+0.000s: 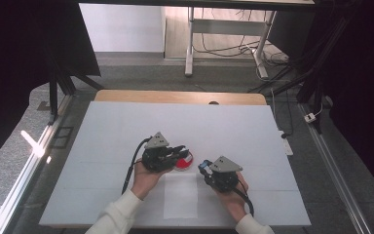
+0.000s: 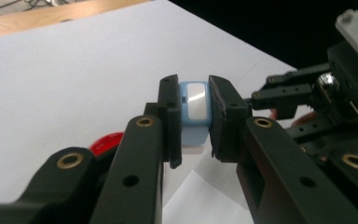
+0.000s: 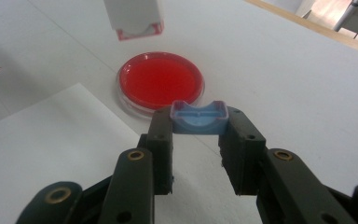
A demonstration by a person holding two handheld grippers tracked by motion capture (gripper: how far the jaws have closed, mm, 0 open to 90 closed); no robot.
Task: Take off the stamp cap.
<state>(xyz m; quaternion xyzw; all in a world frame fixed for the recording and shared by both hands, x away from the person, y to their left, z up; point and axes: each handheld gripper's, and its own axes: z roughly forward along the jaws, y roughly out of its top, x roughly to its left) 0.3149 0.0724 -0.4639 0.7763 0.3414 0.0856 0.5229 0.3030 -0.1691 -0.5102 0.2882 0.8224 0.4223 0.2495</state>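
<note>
Finding no readable text, label, brand, number or sign anywhere. Showing only a blank, glossy white panel on the light blue piece (image 2: 194,112) clamped in the left gripper view, with nothing printed on it. Seeing plain surfaces too on the blue cap (image 3: 199,117) and the red petri dish (image 3: 160,82) in the right gripper view, and on the white sheet (image 1: 181,196) lying on the table in the high view.
</note>
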